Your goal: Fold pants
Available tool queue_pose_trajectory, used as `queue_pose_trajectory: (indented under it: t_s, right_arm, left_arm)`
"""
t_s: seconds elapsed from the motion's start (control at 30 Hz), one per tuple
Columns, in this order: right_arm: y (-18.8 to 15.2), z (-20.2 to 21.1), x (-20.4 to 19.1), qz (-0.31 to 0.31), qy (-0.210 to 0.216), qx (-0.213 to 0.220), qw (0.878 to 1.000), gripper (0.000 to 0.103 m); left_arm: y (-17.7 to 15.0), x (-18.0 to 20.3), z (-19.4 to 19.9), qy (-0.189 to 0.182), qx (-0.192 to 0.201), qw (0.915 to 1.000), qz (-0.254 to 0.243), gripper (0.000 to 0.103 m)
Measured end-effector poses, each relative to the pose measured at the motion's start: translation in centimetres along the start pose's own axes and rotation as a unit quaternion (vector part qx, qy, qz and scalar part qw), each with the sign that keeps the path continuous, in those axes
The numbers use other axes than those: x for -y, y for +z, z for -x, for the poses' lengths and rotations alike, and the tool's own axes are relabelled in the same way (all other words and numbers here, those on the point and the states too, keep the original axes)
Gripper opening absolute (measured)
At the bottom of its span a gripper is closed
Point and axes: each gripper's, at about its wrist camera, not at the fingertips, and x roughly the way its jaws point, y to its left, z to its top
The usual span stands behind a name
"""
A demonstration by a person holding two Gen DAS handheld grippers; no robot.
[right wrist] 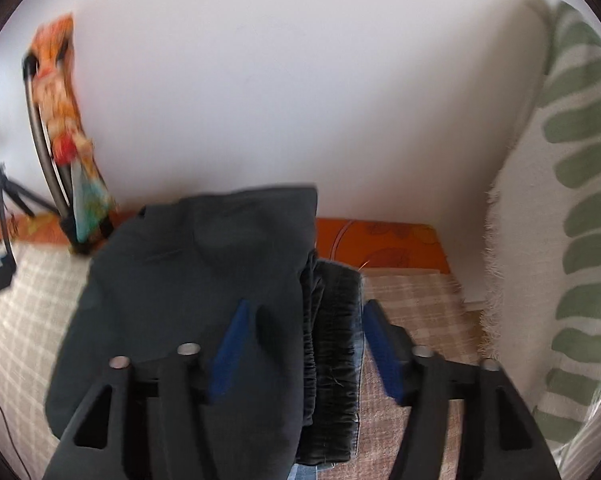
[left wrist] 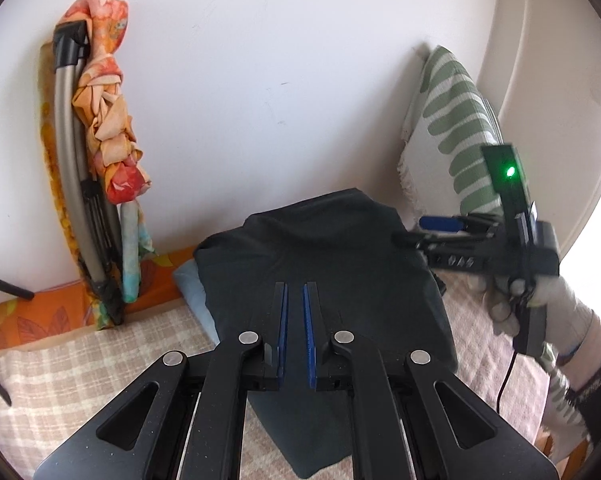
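The dark green pants (left wrist: 332, 248) lie folded on top of a pile of clothes on a checked blanket (left wrist: 60, 368). My left gripper (left wrist: 295, 286) hovers over their near half, its blue pads close together with nothing between them. My right gripper (left wrist: 418, 231), held by a gloved hand (left wrist: 504, 300), reaches in at the pants' right edge. In the right wrist view the right gripper (right wrist: 306, 308) stands wide open over the right edge of the pants (right wrist: 180, 280) and over a black garment (right wrist: 332, 340) stacked below. The pads touch no cloth.
A folded frame wrapped in orange floral cloth (left wrist: 100, 140) leans on the white wall at the left. A green-striped throw (left wrist: 452, 120) hangs at the right. An orange sheet (right wrist: 380, 240) shows at the far edge. A light blue garment (left wrist: 192, 284) peeks from under the pile.
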Motion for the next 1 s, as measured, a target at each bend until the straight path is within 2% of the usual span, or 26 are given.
queue_pose_trajectory:
  t_s: [0.1,0.27,0.33,0.37,0.43,0.63,0.7,0.77,0.8,1.0]
  right_arm:
    - [-0.2,1.5,0.1,-0.006,-0.004,0.013,1.0,0.069]
    - [-0.3,4.1,0.3,-0.017,0.002,0.034,0.999,0.078]
    - [-0.5,5.4,0.0,-0.018,0.008,0.043,0.999,0.081]
    - [-0.6,5.8,-0.2,-0.016,0.007,0.046,0.999,0.082]
    - [-1.0,7.2,-0.6,-0.012,0.009,0.055,0.998,0.084]
    - [-2.7,10.3,-2.3,-0.012,0.019,0.068,0.997,0.084]
    - [-3.3,11.5,-3.0,-0.011,0.024,0.072,0.997,0.086]
    - [-4.1,12.8,-3.8,-0.008,0.019,0.079,0.997,0.1]
    - [-4.6,13.7,-4.4,-0.005,0.014,0.088,0.996,0.102]
    - [-7.2,17.2,-6.7,0.007,0.007,0.099,0.995,0.103]
  left_arm:
    - [-0.3,0.2,0.7,-0.004,-0.006,1.0,-0.006,0.008]
    - [-0.4,1.0,2.1,0.002,-0.004,1.0,-0.008,0.029]
    - [-0.6,1.5,3.0,0.007,0.001,0.9999,-0.013,0.044]
    - [-0.6,1.8,3.5,0.009,0.004,0.9998,-0.016,0.047]
    - [-0.9,2.3,4.5,0.013,0.006,0.9997,-0.021,0.059]
    - [-2.0,3.6,8.0,0.03,0.02,0.9989,-0.03,0.077]
    - [-2.4,4.0,9.3,0.033,0.028,0.9986,-0.032,0.08]
    - [-2.7,4.5,10.5,0.032,0.032,0.9984,-0.035,0.08]
    - [-2.9,4.8,11.2,0.034,0.034,0.9981,-0.038,0.08]
    - [-4.2,6.1,14.4,0.04,0.036,0.9973,-0.051,0.081]
